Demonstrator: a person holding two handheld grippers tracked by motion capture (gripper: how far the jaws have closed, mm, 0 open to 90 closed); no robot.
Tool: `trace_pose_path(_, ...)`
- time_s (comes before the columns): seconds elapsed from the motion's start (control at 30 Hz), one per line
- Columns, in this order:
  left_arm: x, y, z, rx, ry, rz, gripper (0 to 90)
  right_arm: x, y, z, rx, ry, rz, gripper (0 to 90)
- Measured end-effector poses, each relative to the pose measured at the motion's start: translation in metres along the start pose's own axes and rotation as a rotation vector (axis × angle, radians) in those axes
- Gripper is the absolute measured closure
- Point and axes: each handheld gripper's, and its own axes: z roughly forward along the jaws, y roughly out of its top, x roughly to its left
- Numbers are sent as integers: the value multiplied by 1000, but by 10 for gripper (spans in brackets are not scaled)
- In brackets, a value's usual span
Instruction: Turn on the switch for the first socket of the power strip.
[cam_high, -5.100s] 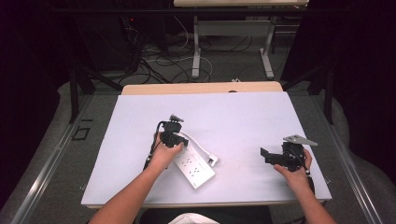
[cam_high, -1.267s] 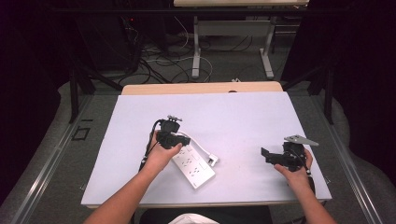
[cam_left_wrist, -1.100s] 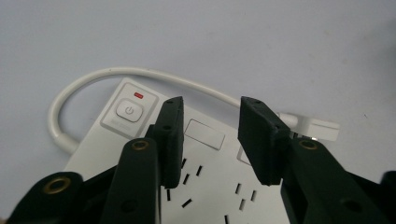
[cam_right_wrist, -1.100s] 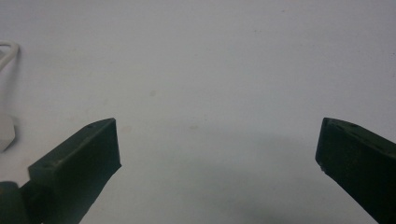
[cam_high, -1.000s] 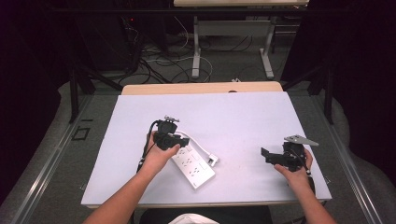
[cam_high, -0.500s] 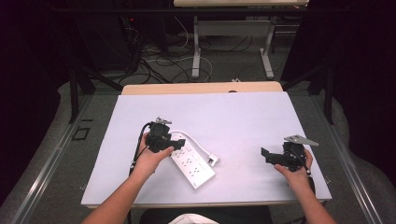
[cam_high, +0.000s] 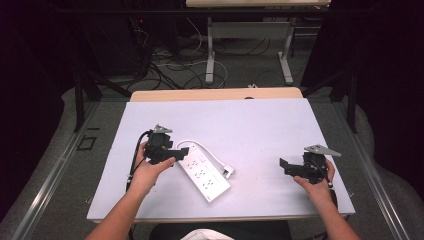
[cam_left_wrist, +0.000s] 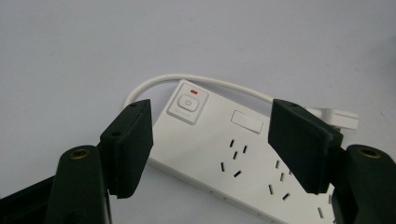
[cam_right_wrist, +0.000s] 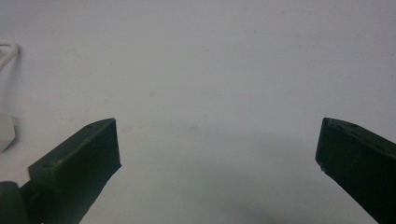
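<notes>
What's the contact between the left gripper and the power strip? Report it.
Apart. The left gripper view shows the left gripper open, its jaws hovering short of the power strip.

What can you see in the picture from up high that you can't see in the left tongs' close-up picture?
Only the high view shows the person's left hand, the right tongs and the table's edge. Only the left gripper view shows the power button and its red light. Both show the white power strip, its cord and the left tongs, open, nothing between them.
</notes>
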Motion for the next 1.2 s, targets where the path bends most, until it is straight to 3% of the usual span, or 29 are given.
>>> trace_pose_path(0.3,11,-3,-17,-35,1,-39,284,0,0,0,1,4,-9,0)
trace_pose_path(0.5,22,-6,-27,-46,1,-97,253,0,0,0,0,0,-5,0)
trace_pose_path(0.63,28,-10,-33,-62,-13,-128,172,0,0,0,-2,-1,-6,0)
trace_pose_path(0.8,37,-16,-41,-82,-1,-146,140,0,0,0,6,1,0,0)
trace_pose_path(0.97,45,-22,-46,-89,14,-156,3,0,0,0,5,6,-14,0)
trace_pose_path(1.03,48,-25,-46,-100,38,-157,3,0,0,0,5,5,-14,0)
trace_pose_path(1.2,58,-32,-50,-108,39,-159,3,0,0,0,-3,-3,-11,0)
